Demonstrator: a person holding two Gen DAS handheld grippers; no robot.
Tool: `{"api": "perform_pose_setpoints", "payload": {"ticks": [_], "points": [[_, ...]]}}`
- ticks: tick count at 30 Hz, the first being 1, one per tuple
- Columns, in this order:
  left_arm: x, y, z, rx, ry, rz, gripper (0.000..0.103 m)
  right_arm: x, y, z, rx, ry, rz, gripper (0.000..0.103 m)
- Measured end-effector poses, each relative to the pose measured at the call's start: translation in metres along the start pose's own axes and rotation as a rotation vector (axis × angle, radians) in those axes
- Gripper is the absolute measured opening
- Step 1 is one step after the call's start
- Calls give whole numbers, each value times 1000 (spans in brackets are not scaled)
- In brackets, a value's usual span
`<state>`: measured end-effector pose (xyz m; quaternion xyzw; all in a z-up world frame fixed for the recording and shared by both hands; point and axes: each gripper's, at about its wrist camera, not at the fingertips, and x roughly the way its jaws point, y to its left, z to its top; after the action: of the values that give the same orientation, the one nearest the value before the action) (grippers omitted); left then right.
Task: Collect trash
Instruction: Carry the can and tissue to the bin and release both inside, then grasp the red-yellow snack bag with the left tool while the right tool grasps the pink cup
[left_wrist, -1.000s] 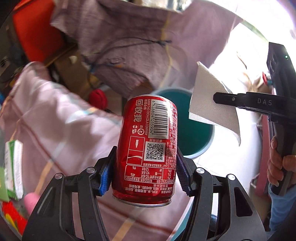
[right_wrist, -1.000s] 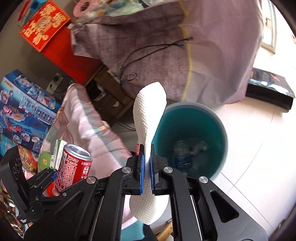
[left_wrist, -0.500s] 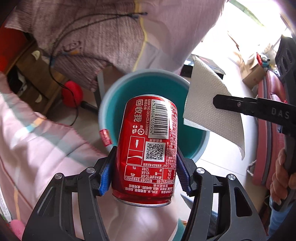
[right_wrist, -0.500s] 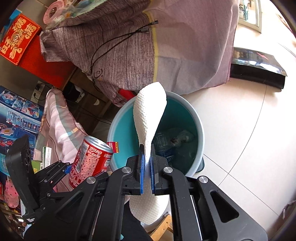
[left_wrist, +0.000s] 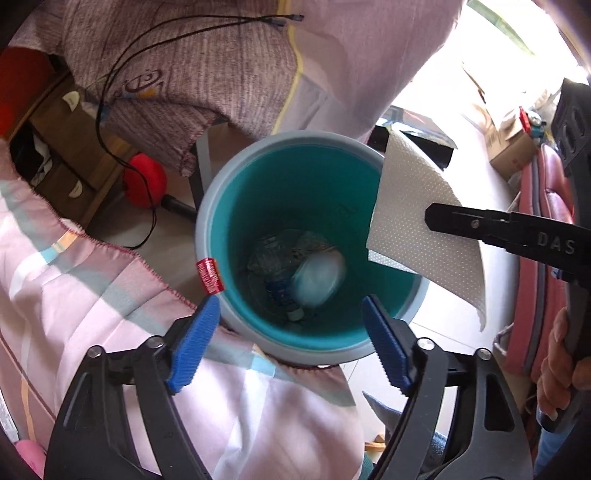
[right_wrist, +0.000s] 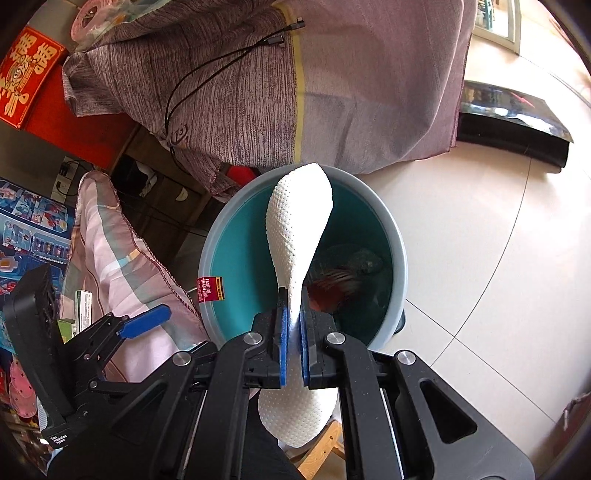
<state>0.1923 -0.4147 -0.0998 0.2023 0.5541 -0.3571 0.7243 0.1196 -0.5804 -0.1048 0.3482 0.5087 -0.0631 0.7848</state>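
Note:
Below both grippers stands a teal trash bin. The red soda can is a blurred shape falling inside it, above a plastic bottle. My left gripper hangs over the bin's near rim; its jaws are opening and nothing is between them. A white paper towel stands up over the bin, and my right gripper is shut on it.
A pink striped quilt lies against the bin's left side. Purple-grey cloth with a black cable hangs behind it. Pale floor tiles spread to the right. A hand holds the right gripper's handle.
The left gripper's jaws opened and the can dropped out of them into the bin. Both grippers came lower over the bin. The paper towel stays gripped.

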Motion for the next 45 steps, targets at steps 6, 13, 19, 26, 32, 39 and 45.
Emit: {"api": "perform_pose_setpoints", "payload": {"ticks": [6, 13, 19, 26, 32, 39, 45], "points": [[-14, 4, -8, -12, -25, 6, 91, 5, 6, -1, 2, 18, 9, 36], [-26, 10, -18, -36, -45, -6, 91, -4, 13, -2, 9, 3, 0, 72], [-38, 18, -32, -57, -60, -9, 91, -9, 20, -7, 21, 7, 0, 76], [-55, 29, -49, -89, -84, -1, 91, -12, 39, -17, 0, 18, 0, 77], [-75, 45, -71, -126, -113, 14, 91, -18, 65, -25, -44, 16, 10, 77], [-105, 76, -111, -195, -146, 52, 91, -11, 114, -41, -131, 43, 32, 77], [-140, 115, -151, -285, -194, 96, 91, 1, 170, -61, -234, 79, 46, 77]]}}
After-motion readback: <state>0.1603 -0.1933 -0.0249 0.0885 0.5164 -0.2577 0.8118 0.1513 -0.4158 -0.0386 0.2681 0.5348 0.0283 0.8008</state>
